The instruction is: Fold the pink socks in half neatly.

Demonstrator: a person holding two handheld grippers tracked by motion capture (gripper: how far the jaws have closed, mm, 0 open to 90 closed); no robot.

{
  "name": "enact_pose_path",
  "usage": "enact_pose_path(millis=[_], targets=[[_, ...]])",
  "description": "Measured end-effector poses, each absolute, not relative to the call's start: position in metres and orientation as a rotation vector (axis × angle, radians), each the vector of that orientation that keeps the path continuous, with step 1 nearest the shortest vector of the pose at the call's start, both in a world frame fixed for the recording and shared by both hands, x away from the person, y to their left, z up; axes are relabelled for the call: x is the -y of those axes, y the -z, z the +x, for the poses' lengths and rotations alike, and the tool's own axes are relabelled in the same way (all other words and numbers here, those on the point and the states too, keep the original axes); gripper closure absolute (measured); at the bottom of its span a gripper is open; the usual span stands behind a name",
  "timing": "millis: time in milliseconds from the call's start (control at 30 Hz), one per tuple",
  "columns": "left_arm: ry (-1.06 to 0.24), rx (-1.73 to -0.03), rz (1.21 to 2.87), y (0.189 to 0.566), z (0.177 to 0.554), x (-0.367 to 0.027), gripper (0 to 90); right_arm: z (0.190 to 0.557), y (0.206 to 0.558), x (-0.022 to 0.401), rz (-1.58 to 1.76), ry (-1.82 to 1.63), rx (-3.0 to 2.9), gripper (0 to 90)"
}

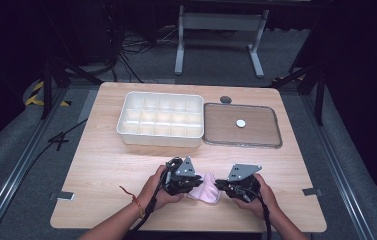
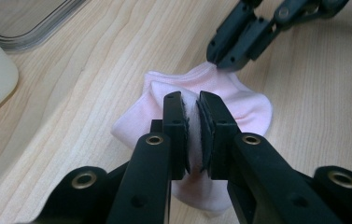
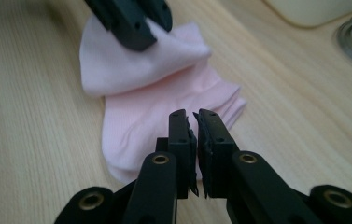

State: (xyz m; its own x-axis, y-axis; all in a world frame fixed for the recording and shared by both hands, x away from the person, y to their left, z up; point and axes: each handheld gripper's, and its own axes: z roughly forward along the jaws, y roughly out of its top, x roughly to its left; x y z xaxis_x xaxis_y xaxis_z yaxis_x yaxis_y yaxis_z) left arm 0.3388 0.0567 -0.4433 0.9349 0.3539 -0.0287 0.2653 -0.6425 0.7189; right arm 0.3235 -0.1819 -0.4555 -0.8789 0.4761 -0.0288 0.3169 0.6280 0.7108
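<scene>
A pale pink sock point(image 1: 203, 190) lies folded near the table's front edge, between my two grippers. In the left gripper view my left gripper point(image 2: 191, 100) is shut on a fold of the sock point(image 2: 239, 100), with fabric bunched between its pads. My left gripper point(image 1: 194, 182) comes at the sock from the left in the high view. My right gripper point(image 3: 192, 116) hovers over the sock's near edge point(image 3: 164, 116), its jaws a thin gap apart with nothing between them. In the high view the right gripper point(image 1: 219, 185) sits at the sock's right end.
A white box point(image 1: 126, 131) divided into several compartments stands at the back of the wooden table. To its right lies a flat clear-rimmed lid point(image 1: 276, 135) with a small white disc point(image 1: 240, 122) on it. A dark round piece point(image 1: 225, 99) rests behind the lid.
</scene>
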Motion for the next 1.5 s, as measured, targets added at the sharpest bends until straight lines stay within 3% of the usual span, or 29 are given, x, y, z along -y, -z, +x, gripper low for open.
enact_pose_path(millis=[700, 1500], targets=[[-0.168, -0.458, 2.25, 0.436, 0.34, -0.061, 81.9, 0.337, 0.462, 0.19, 0.681, -1.11, -2.607, 85.4], [-0.158, -0.428, 2.339, 0.454, 0.343, -0.028, 81.6, 0.337, 0.466, 0.196, 0.686, -1.083, -2.627, 85.8]])
